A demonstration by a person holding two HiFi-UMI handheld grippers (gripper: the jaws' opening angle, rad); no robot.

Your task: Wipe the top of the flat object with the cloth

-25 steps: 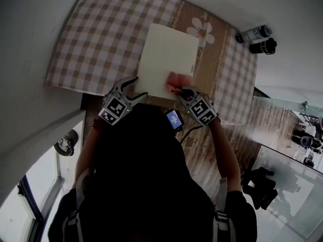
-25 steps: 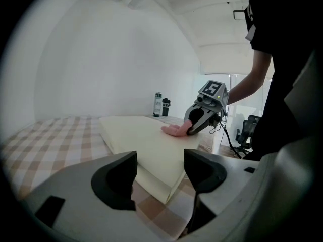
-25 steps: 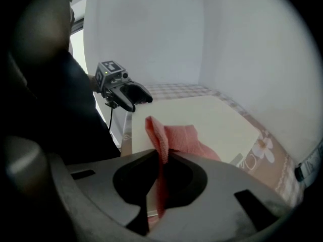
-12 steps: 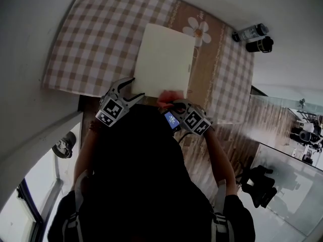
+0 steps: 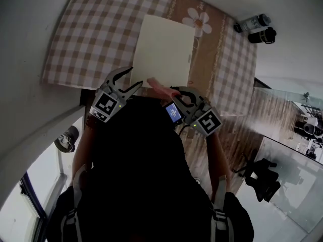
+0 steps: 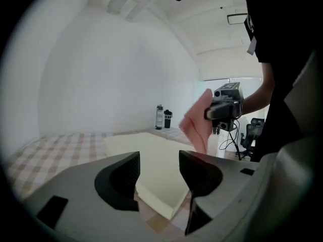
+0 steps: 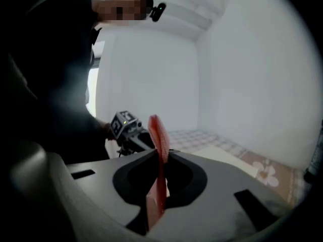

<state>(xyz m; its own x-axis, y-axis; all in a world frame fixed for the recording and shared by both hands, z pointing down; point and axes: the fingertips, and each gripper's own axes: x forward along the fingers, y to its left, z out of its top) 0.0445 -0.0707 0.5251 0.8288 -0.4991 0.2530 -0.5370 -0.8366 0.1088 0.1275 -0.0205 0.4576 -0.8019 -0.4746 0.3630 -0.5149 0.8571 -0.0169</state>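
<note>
Overhead, a flat cream board [image 5: 164, 52] is lying on a table covered by a brown-and-white checked tablecloth [image 5: 96, 34], with a printed white flower [image 5: 198, 20] just past the board's far right corner. A person in dark clothing is standing at the board's near edge, holding a gripper in each hand. The right gripper [image 5: 172, 91] is hovering by the board's near right corner, and its jaws are pressing together on a pink cloth [image 5: 159, 87]. In the right gripper view the pink cloth [image 7: 159, 150] is standing up thin and upright from between the closed jaws of the right gripper [image 7: 161, 158]. In the left gripper view the cloth [image 6: 199, 122] is hanging in the air beside the board's near right corner, clear of the board's top. The left gripper [image 5: 130, 79] is hovering at the board's near left corner. Its jaws have just been closing a little but are standing spread apart, pinching nothing; only the board's near corner [image 6: 156, 185] is showing through the gap of the left gripper [image 6: 159, 170]. Two bottles, one clear [image 5: 250, 23] and one dark [image 5: 262, 36], are standing well beyond the board's far right side, off the tablecloth. A small device with a lit blue screen [image 5: 174, 113] is showing just nearer than the board's near edge, beside the right gripper.
</note>
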